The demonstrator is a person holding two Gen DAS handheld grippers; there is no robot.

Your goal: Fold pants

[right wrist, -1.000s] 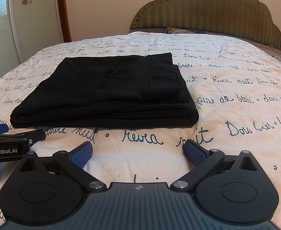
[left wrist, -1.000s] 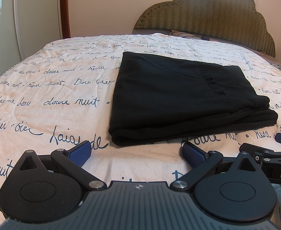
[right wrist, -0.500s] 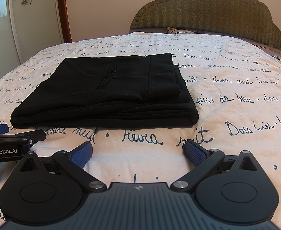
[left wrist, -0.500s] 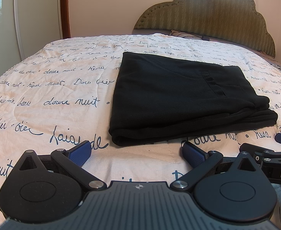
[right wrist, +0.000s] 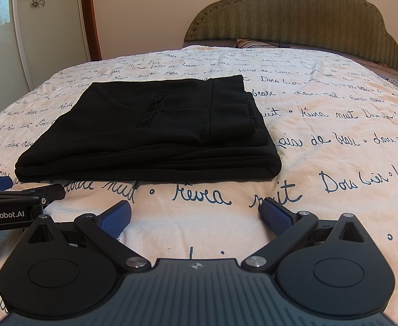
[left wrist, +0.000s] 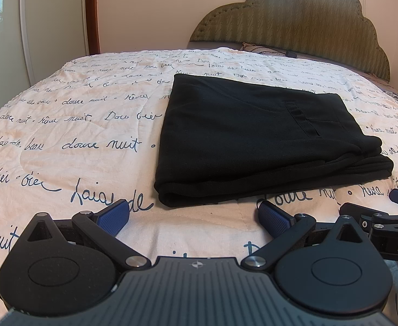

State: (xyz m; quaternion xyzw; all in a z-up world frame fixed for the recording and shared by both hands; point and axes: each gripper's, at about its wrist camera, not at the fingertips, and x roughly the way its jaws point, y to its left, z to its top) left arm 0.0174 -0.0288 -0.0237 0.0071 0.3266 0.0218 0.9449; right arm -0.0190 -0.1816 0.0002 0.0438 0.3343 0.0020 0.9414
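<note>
1. Left wrist view is showing the left tool (left wrist: 193, 214) sitting low over the bed (left wrist: 71, 125), its two blue-padded fingers (left wrist: 113, 216) spread wide apart and gripping nothing; only bare quilt is lying between them.
2. Folded black pants (left wrist: 256, 144) are resting flat on the bed just beyond those fingertips, apart from them, with the nearest folded corner lying a little past the gap between the pads.
3. A stitched pocket slit is showing on the top layer of the pants, and several stacked fabric edges are showing along the near and right sides of the bundle.
4. At the right edge of this view, part of the right tool (left wrist: 389, 214) is poking in, close to the near right corner of the pants but not touching them.
5. Right wrist view is showing the right tool (right wrist: 196, 214) likewise opened wide and holding nothing, with printed quilt lying between its blue pads (right wrist: 276, 216).
6. From here the pants (right wrist: 155, 133) are lying ahead and to the left of centre, well clear of the fingertips, their layered edges facing the camera.
7. The left tool (right wrist: 6, 190) is appearing at the left edge, just beside the near left corner of the pants.
8. A cream quilt printed with dark blue script is covering the bed, and a padded green headboard (right wrist: 294, 16) is standing against the wall behind it.
</note>
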